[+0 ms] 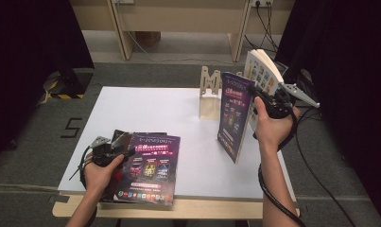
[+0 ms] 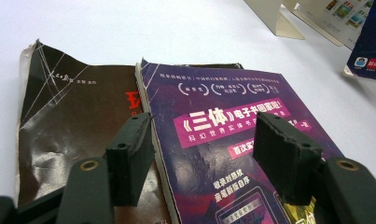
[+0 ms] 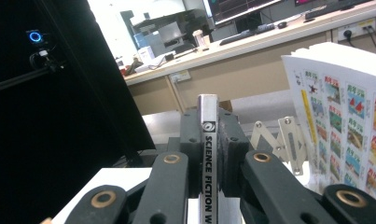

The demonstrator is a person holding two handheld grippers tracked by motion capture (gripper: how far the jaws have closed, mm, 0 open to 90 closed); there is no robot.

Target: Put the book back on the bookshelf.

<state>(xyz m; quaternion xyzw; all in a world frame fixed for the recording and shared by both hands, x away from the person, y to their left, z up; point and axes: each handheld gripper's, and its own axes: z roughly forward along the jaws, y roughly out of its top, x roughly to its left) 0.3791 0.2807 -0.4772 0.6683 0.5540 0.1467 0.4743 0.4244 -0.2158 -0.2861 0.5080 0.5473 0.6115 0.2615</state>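
My right gripper (image 1: 256,94) is shut on the spine of a purple book (image 1: 234,116), holding it upright above the right side of the table. In the right gripper view the white spine (image 3: 208,158) is pinched between the jaws of my right gripper (image 3: 208,128). A second purple book (image 1: 152,165) lies flat at the front left, on top of a dark book (image 1: 119,137). My left gripper (image 2: 204,130) hovers open just over that flat purple book (image 2: 232,140), one jaw by its left edge, with the dark book (image 2: 69,116) beside it.
A wooden rack (image 1: 209,94) stands at the back right of the white table (image 1: 145,109). A white book with colourful squares (image 1: 263,71) stands behind the held book, and also shows close on the right as the white book (image 3: 344,116). Dark curtains flank both sides.
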